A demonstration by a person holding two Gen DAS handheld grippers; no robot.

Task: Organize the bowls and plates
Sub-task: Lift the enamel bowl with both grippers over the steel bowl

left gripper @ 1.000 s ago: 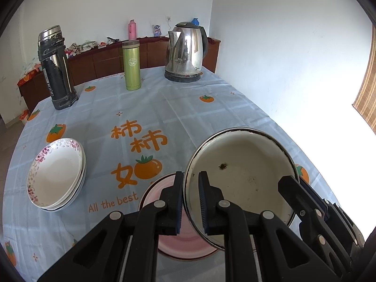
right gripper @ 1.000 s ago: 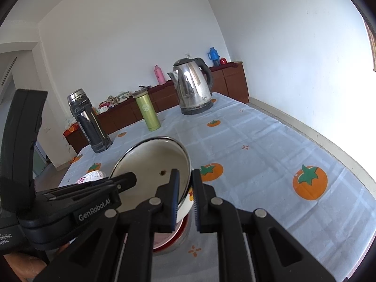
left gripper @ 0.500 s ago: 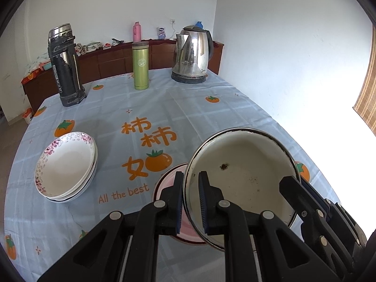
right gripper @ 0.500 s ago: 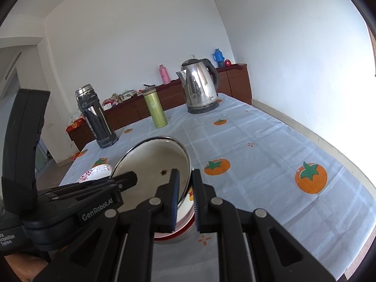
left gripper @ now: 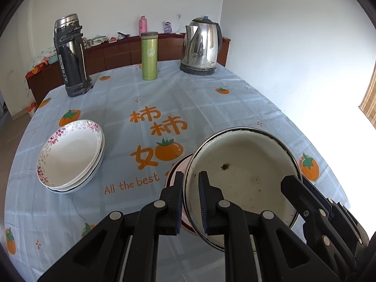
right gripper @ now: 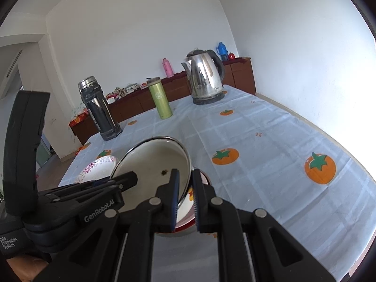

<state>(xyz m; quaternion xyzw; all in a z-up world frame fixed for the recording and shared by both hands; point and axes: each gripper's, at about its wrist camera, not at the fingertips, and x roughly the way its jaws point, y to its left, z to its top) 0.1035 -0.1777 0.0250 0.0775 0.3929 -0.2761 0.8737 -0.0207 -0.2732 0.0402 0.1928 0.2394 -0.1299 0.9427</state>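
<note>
Between the jaws of the left gripper (left gripper: pixel 190 202) the near rim of a cream enamel bowl (left gripper: pixel 244 178) is pinched, one blue pad outside the wall and one inside, and the bowl is held tilted above the worktop (left gripper: pixel 211 108). On the opposite rim the same bowl is clamped by the right gripper (right gripper: pixel 185 199), whose jaws are drawn nearly together on the thin wall. Just below and beyond both pairs of jaws a pink-rimmed plate (right gripper: pixel 188 213) is seen lying on the cloth, largely hidden by the bowl. Off to the left of the left jaws, well apart from them, a stack of floral plates (left gripper: pixel 70 155) is set on the worktop. Far ahead of the jaws a dark flask (left gripper: pixel 70 56), a green tumbler (left gripper: pixel 149 56) and a steel kettle (left gripper: pixel 201 49) are lined up upright along the far edge.
</note>
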